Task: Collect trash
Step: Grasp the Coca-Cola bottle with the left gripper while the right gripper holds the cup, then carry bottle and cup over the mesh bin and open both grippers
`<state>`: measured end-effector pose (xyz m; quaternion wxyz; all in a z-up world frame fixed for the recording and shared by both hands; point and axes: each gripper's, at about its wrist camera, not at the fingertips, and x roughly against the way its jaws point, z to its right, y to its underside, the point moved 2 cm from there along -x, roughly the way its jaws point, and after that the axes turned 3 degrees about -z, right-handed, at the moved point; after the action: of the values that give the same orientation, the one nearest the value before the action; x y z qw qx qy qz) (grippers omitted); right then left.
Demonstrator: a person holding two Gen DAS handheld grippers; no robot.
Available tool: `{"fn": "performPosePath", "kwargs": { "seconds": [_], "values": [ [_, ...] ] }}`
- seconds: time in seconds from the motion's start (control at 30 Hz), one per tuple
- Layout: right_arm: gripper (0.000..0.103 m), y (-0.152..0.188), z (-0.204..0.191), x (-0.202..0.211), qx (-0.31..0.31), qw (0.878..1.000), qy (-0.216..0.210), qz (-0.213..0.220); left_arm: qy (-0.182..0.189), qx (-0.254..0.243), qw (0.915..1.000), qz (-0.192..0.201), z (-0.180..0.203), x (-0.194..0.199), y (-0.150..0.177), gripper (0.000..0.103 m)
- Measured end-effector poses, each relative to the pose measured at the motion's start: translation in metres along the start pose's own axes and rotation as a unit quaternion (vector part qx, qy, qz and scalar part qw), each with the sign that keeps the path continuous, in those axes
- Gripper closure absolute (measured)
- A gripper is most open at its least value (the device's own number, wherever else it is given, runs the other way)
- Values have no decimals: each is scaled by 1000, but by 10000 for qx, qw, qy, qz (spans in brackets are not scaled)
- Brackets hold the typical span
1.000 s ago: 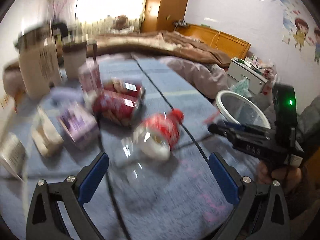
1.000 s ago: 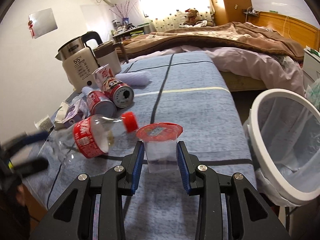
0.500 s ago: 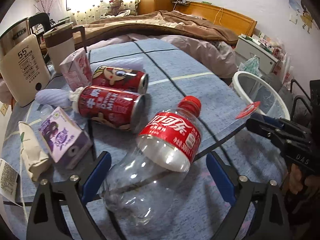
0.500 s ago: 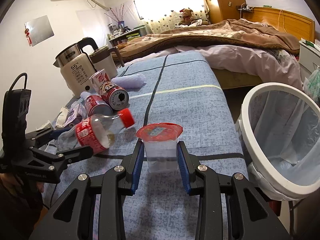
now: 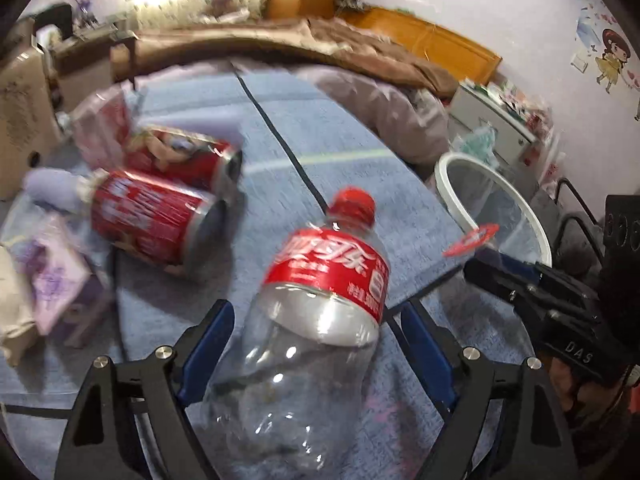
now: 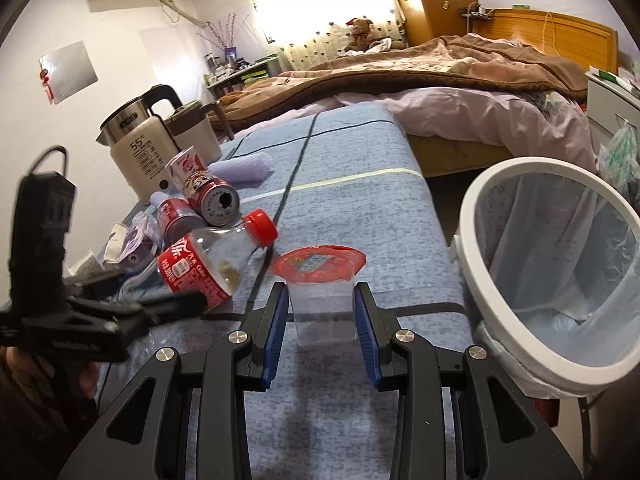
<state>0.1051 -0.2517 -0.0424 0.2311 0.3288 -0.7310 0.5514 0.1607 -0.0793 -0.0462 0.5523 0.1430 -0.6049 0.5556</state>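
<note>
Fingers of your right gripper clamp a clear plastic cup with a red foil lid, beside the white-rimmed trash bin. Your left gripper is spread wide around an empty cola bottle – whether the pads touch it, you cannot tell – lying on the blue tablecloth near two red cans.

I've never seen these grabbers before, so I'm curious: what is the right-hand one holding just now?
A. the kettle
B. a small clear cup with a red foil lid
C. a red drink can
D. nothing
B: the right gripper is clamped on the clear cup, a blue pad against each side.
</note>
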Motion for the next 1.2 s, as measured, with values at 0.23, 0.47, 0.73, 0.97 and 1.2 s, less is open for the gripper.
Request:
{"fn": "performPosePath", "kwargs": {
  "seconds": [0.23,0.47,0.73,0.97,1.2],
  "values": [
    [68,0,3,-1,-56,10000,13,-7,70,21,9997,-216,14,-9,1,27],
    [68,-2,6,-1,-85,10000,24,16,32,225,9996,-173,16,-8,2,39],
    [68,-4,11,2,-142,9999,37,74,-154,300,9993,172,22,3,2,40],
    [68,-7,19,12,-205,9995,135,214,-137,201,9989,391,36,11,-4,40],
    [68,-14,38,37,-325,9977,332,490,-174,-17,9977,662,61,19,-17,40]
  ]
}}
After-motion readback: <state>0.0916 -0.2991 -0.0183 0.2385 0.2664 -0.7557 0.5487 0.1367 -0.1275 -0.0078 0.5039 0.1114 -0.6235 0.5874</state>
